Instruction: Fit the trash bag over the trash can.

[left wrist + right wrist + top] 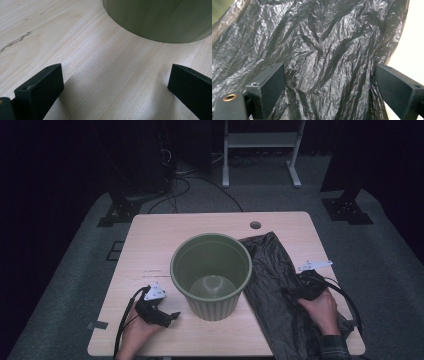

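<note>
Hovering right gripper (329, 85) over bag (324, 45), jaws apart

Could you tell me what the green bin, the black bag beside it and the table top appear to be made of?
The green bin looks like moulded plastic: ribbed wall, smooth matt rim, faint sheen on its floor. The black bag seems to be thin plastic film, finely crinkled and glossy where light catches the creases. The table top shows pale wood grain, possibly a laminate or veneer; its finish is satin.

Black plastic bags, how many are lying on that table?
1: a crumpled black bag lies spread on the table right of the green bin, under the right gripper. More could be folded within it.
</note>
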